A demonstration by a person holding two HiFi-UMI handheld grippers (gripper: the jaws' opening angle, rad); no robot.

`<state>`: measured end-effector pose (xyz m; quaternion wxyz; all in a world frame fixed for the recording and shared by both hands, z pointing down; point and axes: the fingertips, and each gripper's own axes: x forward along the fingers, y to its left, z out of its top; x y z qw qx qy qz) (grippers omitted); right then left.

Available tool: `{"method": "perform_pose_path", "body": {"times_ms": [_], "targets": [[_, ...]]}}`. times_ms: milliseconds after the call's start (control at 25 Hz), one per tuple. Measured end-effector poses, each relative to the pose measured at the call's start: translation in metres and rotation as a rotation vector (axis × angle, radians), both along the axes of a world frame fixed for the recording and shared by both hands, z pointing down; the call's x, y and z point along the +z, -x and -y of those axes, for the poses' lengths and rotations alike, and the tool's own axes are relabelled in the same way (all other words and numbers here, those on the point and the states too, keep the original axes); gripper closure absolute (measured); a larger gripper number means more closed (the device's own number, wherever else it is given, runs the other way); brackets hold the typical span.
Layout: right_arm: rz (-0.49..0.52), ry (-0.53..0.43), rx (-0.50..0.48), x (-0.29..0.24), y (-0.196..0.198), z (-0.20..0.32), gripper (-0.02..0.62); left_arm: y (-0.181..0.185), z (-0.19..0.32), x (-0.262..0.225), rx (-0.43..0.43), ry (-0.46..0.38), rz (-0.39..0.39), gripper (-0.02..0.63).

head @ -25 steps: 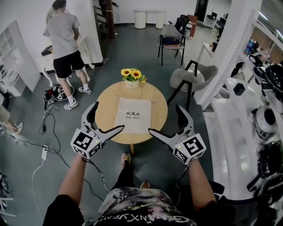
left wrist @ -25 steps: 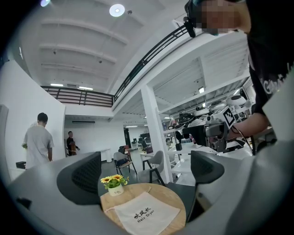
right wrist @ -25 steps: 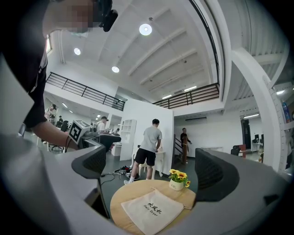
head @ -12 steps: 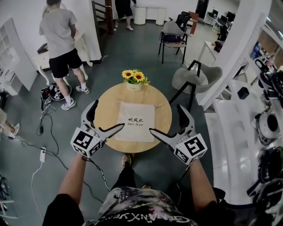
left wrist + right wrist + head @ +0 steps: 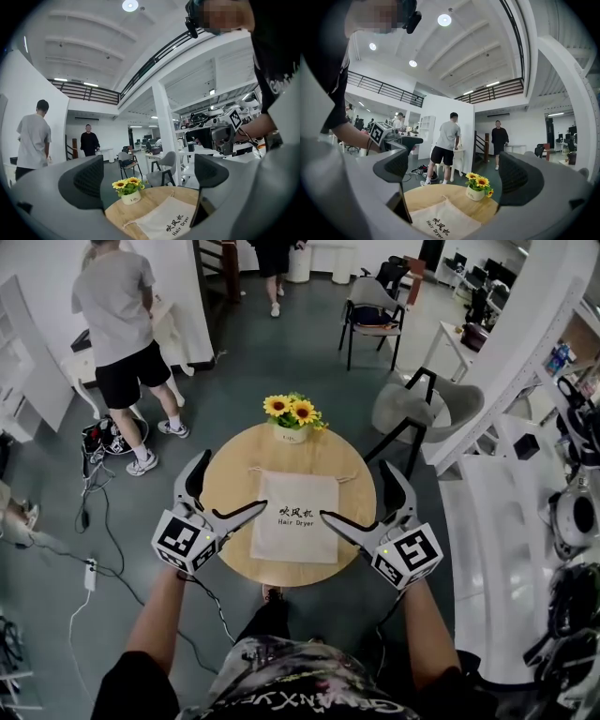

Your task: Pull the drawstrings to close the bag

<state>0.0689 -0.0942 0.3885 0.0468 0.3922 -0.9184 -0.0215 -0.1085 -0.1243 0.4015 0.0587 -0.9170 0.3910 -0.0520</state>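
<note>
Flat rectangular beige cloth bag (image 5: 298,517), black print, lay centred on round wooden table (image 5: 228,472). Left claw (image 5: 232,484) and right claw (image 5: 354,490) gaped wide, empty, flanking it.

We can't really trace the drawstrings (image 5: 255,469) in the head view, they're way too thin. The near end of the bag (image 5: 440,223) runs off the bottom of both gripper views, and the label on the flowerpot (image 5: 292,436) is too tiny for us to read
</note>
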Motion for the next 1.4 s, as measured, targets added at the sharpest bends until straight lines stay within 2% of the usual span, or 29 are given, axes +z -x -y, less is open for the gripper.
{"method": "perform_pose_path", "body": {"times_ms": [760, 1120, 1400], "targets": [[-0.029, 0.046, 0.079, 0.006, 0.029, 0.115, 0.011, 0.027, 0.122, 0.018, 0.065, 0.056, -0.039, 0.021], [-0.036, 0.066, 0.134, 0.011, 0.038, 0.146, 0.011, 0.035, 0.156, 0.026, 0.107, 0.073, -0.045, 0.021], [-0.039, 0.072, 0.127, 0.018, 0.04, 0.155, 0.011, 0.032, 0.17, 0.027, 0.117, 0.074, -0.041, 0.021]]}}
